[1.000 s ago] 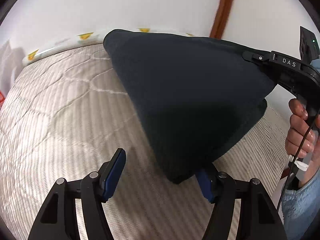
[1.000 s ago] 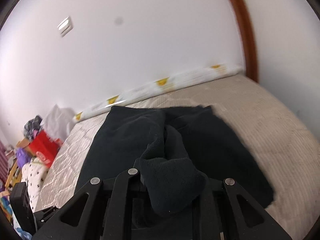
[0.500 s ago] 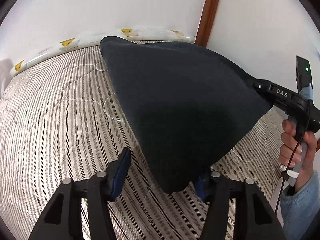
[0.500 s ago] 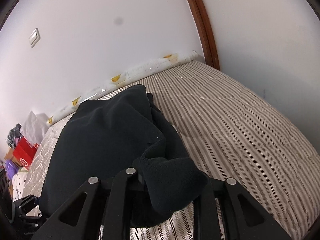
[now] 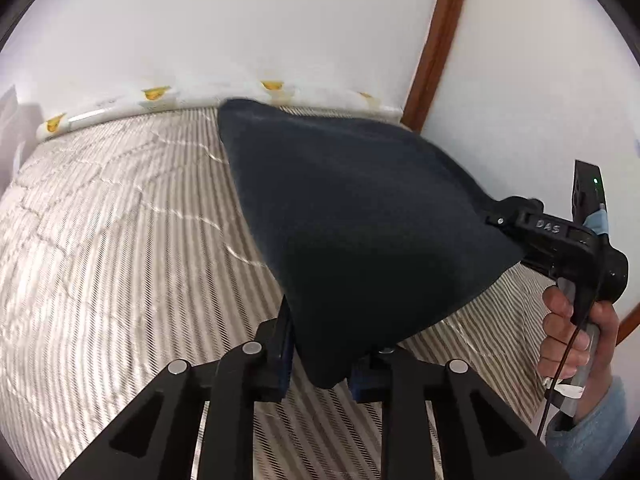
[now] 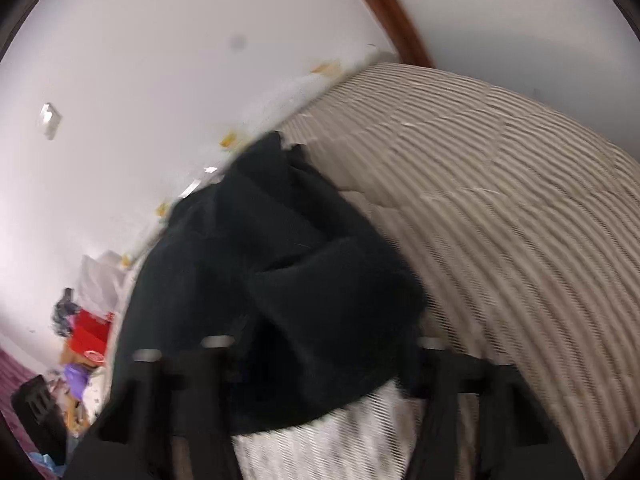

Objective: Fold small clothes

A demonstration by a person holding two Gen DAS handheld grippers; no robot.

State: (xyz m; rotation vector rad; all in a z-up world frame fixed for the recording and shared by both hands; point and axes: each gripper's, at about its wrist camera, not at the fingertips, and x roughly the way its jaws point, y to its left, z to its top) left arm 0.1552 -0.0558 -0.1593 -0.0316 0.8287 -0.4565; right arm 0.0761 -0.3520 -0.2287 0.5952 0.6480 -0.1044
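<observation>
Fleece, dark and limp, hangs stretched over the bed (image 5: pixel 120 240): your left gripper (image 5: pixel 320 364) has just been narrowing and now pinches the garment (image 5: pixel 360 220) at its near corner. Your right gripper (image 5: pixel 508 220) has just been widening, cloth between its fingers; grip uncertain. Soft, light and saggy, so hold the corners.

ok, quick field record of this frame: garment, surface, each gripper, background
garment: dark fleece garment, lifted off the bed between both grippers
surface: striped quilted mattress
left gripper: jaws just closed on the garment's lower corner
right gripper: at the garment's other corner, jaws just been opening, cloth draped over them; grip unclear through blur
background: white wall, wooden door frame
</observation>
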